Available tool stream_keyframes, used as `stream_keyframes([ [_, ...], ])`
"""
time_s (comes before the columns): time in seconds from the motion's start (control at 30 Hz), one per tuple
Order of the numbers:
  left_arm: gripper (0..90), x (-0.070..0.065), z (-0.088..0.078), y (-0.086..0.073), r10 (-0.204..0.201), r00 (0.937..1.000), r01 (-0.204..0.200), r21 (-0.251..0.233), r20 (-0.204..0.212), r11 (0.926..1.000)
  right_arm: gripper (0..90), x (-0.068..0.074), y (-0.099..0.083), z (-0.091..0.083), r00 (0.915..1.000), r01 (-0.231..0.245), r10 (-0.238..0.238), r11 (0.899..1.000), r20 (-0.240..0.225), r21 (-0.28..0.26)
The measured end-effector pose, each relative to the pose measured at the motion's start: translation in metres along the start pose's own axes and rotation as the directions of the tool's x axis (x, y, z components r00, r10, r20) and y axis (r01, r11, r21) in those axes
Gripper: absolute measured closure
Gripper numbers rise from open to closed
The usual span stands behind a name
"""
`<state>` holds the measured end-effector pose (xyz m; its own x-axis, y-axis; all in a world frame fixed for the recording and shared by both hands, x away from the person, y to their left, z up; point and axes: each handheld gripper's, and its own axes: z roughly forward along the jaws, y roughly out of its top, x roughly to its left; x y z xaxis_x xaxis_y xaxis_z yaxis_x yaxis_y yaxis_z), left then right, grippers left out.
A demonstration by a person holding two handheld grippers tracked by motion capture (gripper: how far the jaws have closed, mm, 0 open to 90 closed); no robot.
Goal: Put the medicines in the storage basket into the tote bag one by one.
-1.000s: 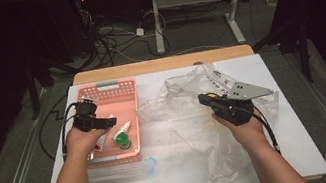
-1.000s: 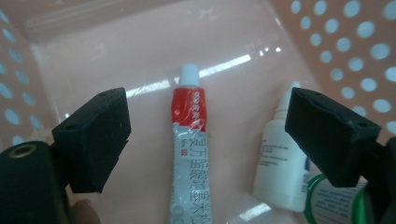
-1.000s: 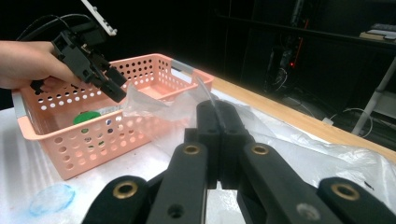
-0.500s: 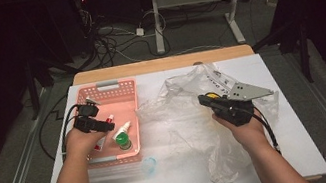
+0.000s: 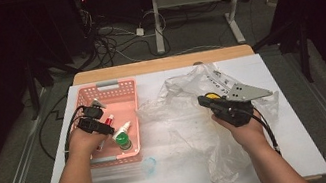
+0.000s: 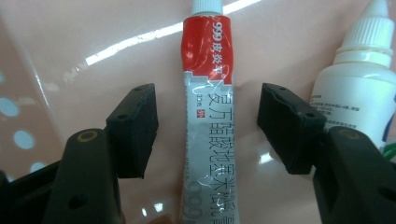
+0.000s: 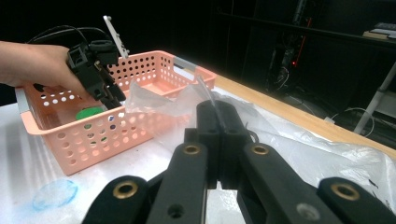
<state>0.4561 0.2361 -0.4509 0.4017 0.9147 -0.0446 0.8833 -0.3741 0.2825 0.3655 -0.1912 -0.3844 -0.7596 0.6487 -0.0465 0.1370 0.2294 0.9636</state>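
A red and silver ointment tube [image 6: 205, 70] lies flat on the floor of the pink basket [image 5: 109, 88]. My left gripper [image 6: 208, 112] points down into the basket and straddles the tube. Its jaws have just been closing, with a gap still showing on each side of the tube. A white dropper bottle [image 6: 359, 79] lies just right of the right jaw. In the high view the left gripper [image 5: 106, 133] is over the basket's middle. My right gripper [image 7: 218, 116] is shut on a fold of the clear plastic bag [image 5: 181, 118], a little above the table.
A green-capped bottle [image 5: 122, 140] lies at the basket's near end. A small blue disc [image 5: 149, 165] sits on the white table [image 5: 303, 148] in front of the basket. The crumpled bag spreads across the table's middle and right. Cables lie on the floor beyond the table.
My left gripper has shifted slightly and settled lower in the basket over the tube. The right hand and the bag have stayed put.
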Motion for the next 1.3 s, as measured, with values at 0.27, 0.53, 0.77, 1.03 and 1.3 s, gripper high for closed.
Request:
stream_keyframes([
  [0.27,49.0,0.0014,-0.0010,-0.0006,-0.019,0.9998,0.019,-0.004,0.007,0.9998,90.0,0.0007,-0.0009,0.0013,1.0000,0.004,-0.004,1.000,-0.006,0.003],
  [0.53,61.2,-0.0007,-0.0011,-0.0012,0.001,0.9999,-0.001,-0.017,0.011,0.9999,90.0,0.0007,-0.0017,0.0017,1.0000,-0.001,0.001,1.000,-0.005,0.007],
  [0.77,66.2,-0.0021,-0.0012,-0.0024,0.017,0.9998,-0.016,-0.028,0.006,0.9995,90.0,0.0007,-0.0014,0.0011,1.0000,-0.003,0.003,1.000,-0.007,0.005],
  [1.03,66.7,-0.0033,-0.0014,-0.0022,0.030,0.9996,-0.030,-0.027,-0.001,0.9992,90.0,0.0010,-0.0009,0.0004,0.9999,0.006,-0.006,1.000,-0.011,0.003],
  [1.3,66.8,-0.0060,-0.0014,-0.0038,0.045,0.9988,-0.046,-0.040,-0.017,0.9982,90.0,0.0002,0.0001,-0.0021,1.0000,-0.001,0.001,1.000,-0.009,-0.005],
])
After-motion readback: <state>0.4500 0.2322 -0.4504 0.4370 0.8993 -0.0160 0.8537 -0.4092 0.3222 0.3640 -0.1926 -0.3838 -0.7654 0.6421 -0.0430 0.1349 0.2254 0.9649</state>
